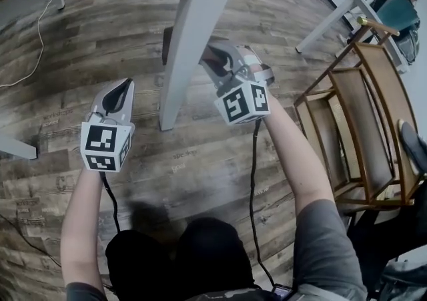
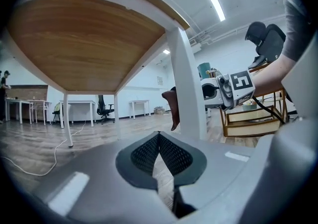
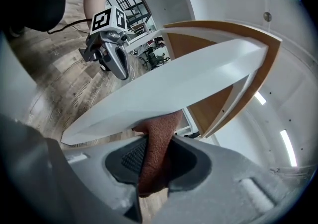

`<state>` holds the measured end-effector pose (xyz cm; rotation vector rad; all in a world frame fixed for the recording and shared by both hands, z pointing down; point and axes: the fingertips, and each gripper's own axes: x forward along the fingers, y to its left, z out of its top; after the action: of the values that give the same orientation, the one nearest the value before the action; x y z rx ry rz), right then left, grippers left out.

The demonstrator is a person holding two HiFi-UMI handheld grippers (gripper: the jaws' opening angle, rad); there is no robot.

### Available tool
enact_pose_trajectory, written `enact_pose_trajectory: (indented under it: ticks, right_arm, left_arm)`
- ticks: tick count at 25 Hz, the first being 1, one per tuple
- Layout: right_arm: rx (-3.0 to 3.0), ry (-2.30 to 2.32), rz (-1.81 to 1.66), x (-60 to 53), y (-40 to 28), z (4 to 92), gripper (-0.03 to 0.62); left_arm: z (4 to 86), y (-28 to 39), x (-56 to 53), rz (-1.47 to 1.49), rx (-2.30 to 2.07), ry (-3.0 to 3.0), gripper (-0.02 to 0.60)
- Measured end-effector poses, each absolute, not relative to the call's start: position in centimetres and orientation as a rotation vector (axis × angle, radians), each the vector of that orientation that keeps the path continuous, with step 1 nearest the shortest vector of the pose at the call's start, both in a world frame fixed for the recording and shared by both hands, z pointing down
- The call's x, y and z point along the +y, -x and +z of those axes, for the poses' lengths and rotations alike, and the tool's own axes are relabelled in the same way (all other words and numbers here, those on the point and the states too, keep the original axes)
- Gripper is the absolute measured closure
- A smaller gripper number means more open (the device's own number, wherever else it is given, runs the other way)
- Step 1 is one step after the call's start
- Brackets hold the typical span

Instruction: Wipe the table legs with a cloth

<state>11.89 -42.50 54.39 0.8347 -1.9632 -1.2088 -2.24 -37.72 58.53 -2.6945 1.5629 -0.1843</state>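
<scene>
A white table leg (image 1: 187, 39) slants down to the wooden floor in the middle of the head view. My right gripper (image 1: 215, 58) is at its right side, shut on a reddish-brown cloth (image 3: 158, 141) that presses against the leg (image 3: 169, 89). Part of the cloth (image 1: 166, 45) shows dark on the leg's far left side. From the left gripper view the cloth (image 2: 172, 108) hangs behind the leg (image 2: 191, 89), with the right gripper (image 2: 217, 92) beside it. My left gripper (image 1: 123, 87) hovers left of the leg's foot, shut (image 2: 159, 136) and holding nothing.
A wooden chair (image 1: 360, 119) stands at the right. Another white leg (image 1: 17, 149) enters at the left edge. A white cable (image 1: 37, 46) lies on the floor at far left. A second white table (image 1: 333, 19) is at the upper right. The tabletop's underside (image 2: 89, 39) is overhead.
</scene>
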Motion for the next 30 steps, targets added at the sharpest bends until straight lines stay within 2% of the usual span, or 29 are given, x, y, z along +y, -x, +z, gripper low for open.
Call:
enact_pose_trajectory:
  ticks: [30]
  right_arm:
    - [-1.926, -0.603, -0.708, -42.4, -11.7, 85.1, 0.503]
  left_arm:
    - [79.1, 3.5, -32.7, -0.468, 1.689, 2.814, 0.563]
